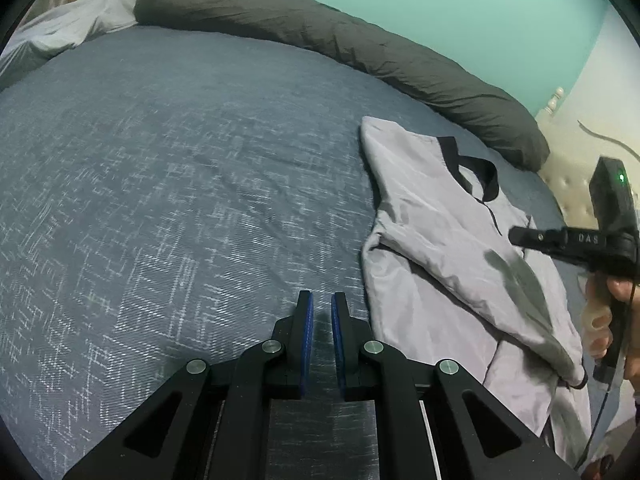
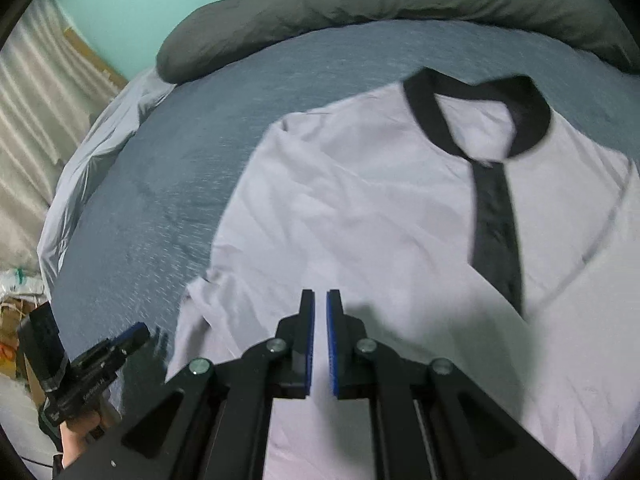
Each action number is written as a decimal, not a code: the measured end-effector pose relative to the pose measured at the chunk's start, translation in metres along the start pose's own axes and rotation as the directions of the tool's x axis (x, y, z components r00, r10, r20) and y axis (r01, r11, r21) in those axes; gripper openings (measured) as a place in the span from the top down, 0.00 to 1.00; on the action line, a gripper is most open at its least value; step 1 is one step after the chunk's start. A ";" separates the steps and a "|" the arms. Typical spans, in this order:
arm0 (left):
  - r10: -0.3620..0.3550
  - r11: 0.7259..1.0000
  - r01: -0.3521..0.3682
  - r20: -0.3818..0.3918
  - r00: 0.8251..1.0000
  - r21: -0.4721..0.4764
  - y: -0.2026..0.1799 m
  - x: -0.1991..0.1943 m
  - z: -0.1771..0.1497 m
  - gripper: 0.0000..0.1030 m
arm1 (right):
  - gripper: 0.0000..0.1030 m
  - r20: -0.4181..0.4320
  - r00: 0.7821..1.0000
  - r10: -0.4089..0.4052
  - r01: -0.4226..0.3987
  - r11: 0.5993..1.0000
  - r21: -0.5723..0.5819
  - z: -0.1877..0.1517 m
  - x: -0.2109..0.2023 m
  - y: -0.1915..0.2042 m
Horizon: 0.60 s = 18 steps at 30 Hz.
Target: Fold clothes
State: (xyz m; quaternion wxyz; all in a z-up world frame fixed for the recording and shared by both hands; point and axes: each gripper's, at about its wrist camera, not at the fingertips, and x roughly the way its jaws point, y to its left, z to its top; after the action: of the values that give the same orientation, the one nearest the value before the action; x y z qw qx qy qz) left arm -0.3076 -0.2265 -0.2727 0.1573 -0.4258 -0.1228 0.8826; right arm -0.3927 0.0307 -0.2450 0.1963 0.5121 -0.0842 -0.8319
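1. The pale grey shirt (image 2: 360, 208), with a black collar (image 2: 476, 116) and black placket, is spread front-up on the blue-grey bedspread (image 1: 180, 168); one sleeve appears already laid inward across the body.
2. The right gripper (image 2: 320, 300) is held over the lower part of the shirt, its blue-padded jaws almost closed, only a thin gap left, and no cloth is pinched between them.
3. The left gripper (image 1: 322, 300) is held over bare bedspread just beside the shirt's near edge; its jaws are nearly closed too, and nothing is held.
4. Judged from this layout, the next fold has not yet been gripped. It is best done if the jaws are opened first, then a hem corner or side edge is pinched cleanly through one layer.
5. The edge should be carried low and flat, so that the fabric is not dragged or bunched.
6. Beyond the shirt, a dark grey pillow (image 1: 320, 40) is seen lying along the teal wall (image 1: 440, 0).
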 end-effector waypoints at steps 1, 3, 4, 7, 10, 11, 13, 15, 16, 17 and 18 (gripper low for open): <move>-0.012 1.000 0.012 0.000 1.000 0.002 -0.001 0.001 0.000 0.88 | 0.94 0.001 1.000 -0.003 0.003 1.000 0.011 -0.004 -0.004 -0.005; -0.029 1.000 0.029 0.003 1.000 0.011 -0.003 0.003 0.003 0.85 | 0.94 0.015 1.000 0.000 0.000 0.999 0.034 -0.013 -0.017 -0.016; -0.024 0.999 0.023 0.011 1.000 0.029 -0.006 0.004 0.005 0.85 | 0.94 0.023 1.000 0.014 -0.016 0.999 0.052 -0.019 -0.023 -0.021; -0.030 0.997 0.029 0.015 0.999 0.066 -0.011 0.010 0.013 0.84 | 0.94 0.051 0.998 0.031 -0.036 0.995 0.090 -0.043 -0.038 -0.037; -0.023 0.994 0.022 0.008 1.000 0.110 -0.017 0.018 0.020 0.84 | 0.94 0.068 0.997 0.037 -0.047 0.988 0.145 -0.070 -0.053 -0.059; -0.040 0.994 0.039 0.008 0.999 0.099 -0.017 0.020 0.021 0.84 | 0.94 0.071 0.997 0.039 -0.050 0.985 0.163 -0.078 -0.057 -0.066; -0.100 0.994 0.099 0.006 0.995 0.048 -0.013 0.023 0.025 0.84 | 0.94 0.074 0.997 0.033 -0.045 0.983 0.176 -0.091 -0.065 -0.077; -0.156 0.988 0.156 0.002 0.988 -0.009 -0.009 0.030 0.029 0.80 | 0.94 0.086 0.996 0.022 -0.038 0.980 0.196 -0.099 -0.076 -0.090; -0.159 0.987 0.159 -0.003 0.987 -0.008 -0.010 0.034 0.031 0.77 | 0.94 0.091 0.996 0.016 -0.035 0.978 0.206 -0.104 -0.081 -0.096; -0.151 0.989 0.151 -0.007 0.989 0.002 -0.012 0.038 0.033 0.76 | 0.94 0.097 0.995 0.010 -0.031 0.976 0.216 -0.108 -0.086 -0.102; -0.141 0.990 0.141 -0.009 0.990 0.014 -0.014 0.042 0.034 0.76 | 0.94 0.103 0.995 0.005 -0.028 0.974 0.227 -0.112 -0.091 -0.108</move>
State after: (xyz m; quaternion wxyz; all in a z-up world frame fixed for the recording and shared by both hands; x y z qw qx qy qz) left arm -0.3570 -0.2009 -0.2767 0.2231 -0.4185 -0.1455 0.8683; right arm -0.2831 0.1733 -0.2595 0.1386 0.4876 -0.1933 -0.8400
